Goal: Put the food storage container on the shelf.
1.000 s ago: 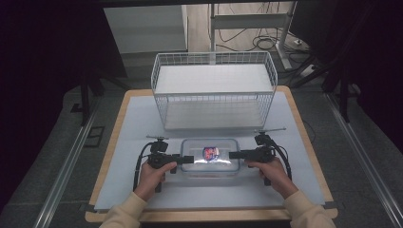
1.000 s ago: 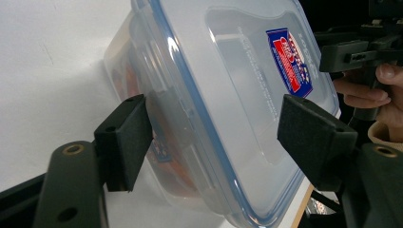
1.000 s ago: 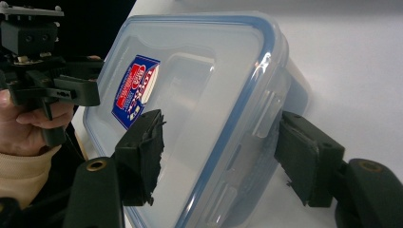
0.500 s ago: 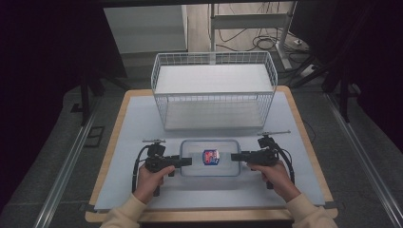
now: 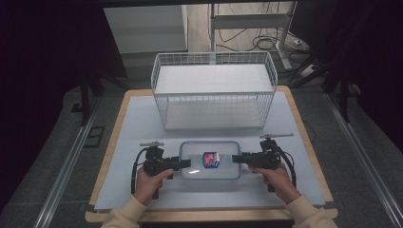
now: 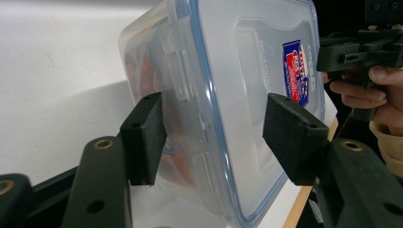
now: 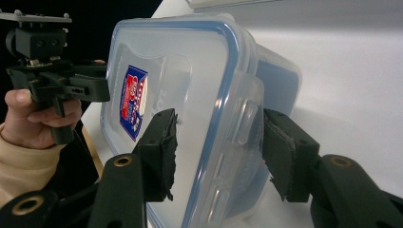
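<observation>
Clear plastic box [image 5: 209, 159] sits between my claws: right claw [image 5: 236, 159] clenched on its end, left claw [image 5: 186, 163] closing, not yet gripping.

1. I see a wooden table [image 5: 119, 142] under a pale mat [image 5: 142, 118].
2. Grey floor [image 5: 57, 137] flanks it, crossed by metal rails [image 5: 66, 161].
3. Behind stand a white cabinet [image 5: 147, 28] and loose cables [image 5: 266, 42]; the surroundings are dark.

The sticker [image 5: 210, 159] on the box lid [image 5: 209, 148] is too small to read from above, and the orange contents [image 6: 147, 76] blur behind cloudy plastic.
</observation>
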Available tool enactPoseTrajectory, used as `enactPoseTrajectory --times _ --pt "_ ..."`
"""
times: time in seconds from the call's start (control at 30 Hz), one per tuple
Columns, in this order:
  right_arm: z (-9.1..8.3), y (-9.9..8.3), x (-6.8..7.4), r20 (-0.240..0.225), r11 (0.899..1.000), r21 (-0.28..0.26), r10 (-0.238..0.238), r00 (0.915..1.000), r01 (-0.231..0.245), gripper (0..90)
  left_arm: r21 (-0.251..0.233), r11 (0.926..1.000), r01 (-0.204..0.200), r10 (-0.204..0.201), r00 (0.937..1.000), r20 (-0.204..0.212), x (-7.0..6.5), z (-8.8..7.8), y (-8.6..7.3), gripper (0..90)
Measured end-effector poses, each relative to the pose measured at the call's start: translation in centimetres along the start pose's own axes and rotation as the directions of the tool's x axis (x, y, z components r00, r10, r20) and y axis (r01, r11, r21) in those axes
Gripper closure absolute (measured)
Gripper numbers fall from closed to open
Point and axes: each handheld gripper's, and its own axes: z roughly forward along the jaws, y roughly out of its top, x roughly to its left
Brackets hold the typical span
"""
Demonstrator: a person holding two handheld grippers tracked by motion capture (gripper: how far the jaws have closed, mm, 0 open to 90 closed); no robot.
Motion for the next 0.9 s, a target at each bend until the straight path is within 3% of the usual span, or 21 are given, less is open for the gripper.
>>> enactPoseTrajectory --times 0.1,0.9 --pt "-0.22 -0.36 0.42 0.008 1.000 -0.009 -0.025 0.9997 0.025 48.8 -0.006 0.9999 -0.011 0.011 0.9999 -0.001 -0.16 -0.18 -0.22 43.0" --pt "-0.61 -0.98 0.98 0.004 0.999 -0.052 -0.011 0.9999 0.011 50.7 -0.032 0.9990 -0.030 0.029 0.9994 -0.020 -0.88 -0.75 -0.67 46.0"
